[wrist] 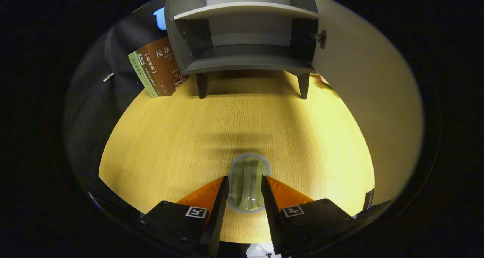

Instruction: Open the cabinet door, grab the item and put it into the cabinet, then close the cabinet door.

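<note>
A pale green oblong item (247, 193) with a grey fuzzy rim sits between my two fingers, just above the wooden table (170, 137). My gripper (245, 179) is shut on it, one black finger (221, 201) pressing each long side. Well beyond the fingers stands the dark grey cabinet (242, 61) on short legs. Its inside is open to me, with one pale shelf (245, 9) across the upper part. Its door (363, 99) is swung wide open to the right, a big cream panel hinged at the cabinet's right wall.
Two books (159, 67) lean against the cabinet's left side, one green and one brown. A broad stretch of bare tabletop lies between my fingers and the cabinet's legs. The open door runs along the table's right side.
</note>
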### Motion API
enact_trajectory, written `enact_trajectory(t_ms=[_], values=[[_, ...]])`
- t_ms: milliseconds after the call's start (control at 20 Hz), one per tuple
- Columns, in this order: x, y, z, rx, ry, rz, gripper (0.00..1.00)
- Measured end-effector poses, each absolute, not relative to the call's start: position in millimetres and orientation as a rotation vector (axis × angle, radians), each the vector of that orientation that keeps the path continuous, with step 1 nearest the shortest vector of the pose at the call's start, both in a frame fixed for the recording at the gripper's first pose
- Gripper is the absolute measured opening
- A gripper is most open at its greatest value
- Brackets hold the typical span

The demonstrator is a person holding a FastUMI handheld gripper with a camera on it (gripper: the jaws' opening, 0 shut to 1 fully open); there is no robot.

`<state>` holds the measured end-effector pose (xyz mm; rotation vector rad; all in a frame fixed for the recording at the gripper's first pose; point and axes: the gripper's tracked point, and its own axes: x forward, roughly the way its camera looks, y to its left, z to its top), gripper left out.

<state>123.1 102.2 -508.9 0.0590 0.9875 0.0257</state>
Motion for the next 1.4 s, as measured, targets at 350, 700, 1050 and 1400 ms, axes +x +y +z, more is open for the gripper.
enact_trajectory(t_ms=[350,700,1050,1400], values=[[122.9,102.0,-539.7,0.039,1.049,0.015,0.57],[123.4,97.1,-551.2,0.014,1.048,-0.014,0.5],[127.1,94.9,-547.4,0.032,1.054,-0.022,0.16],[137.8,87.7,-510.2,0.075,1.008,-0.039,0.16]])
